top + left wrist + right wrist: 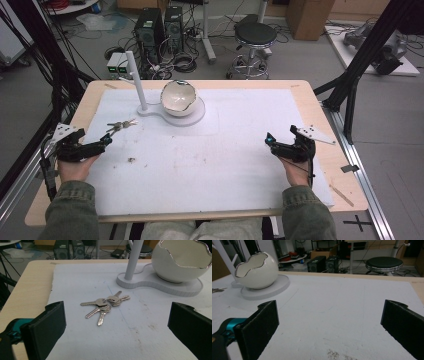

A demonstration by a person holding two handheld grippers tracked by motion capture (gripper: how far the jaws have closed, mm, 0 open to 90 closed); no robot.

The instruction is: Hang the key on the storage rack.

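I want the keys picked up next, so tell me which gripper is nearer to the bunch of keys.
Left. The left gripper sits just short of the keys, jaws open and aimed at them. The right gripper rests far across the white mat, open too.

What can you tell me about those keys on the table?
The keys are a small bunch of silvery metal ones, joined at their heads and fanned out with their blades pointing different ways. They lie flat on the white mat, near the white stand but apart from it. The left gripper faces them with its jaws wide open, not touching them.
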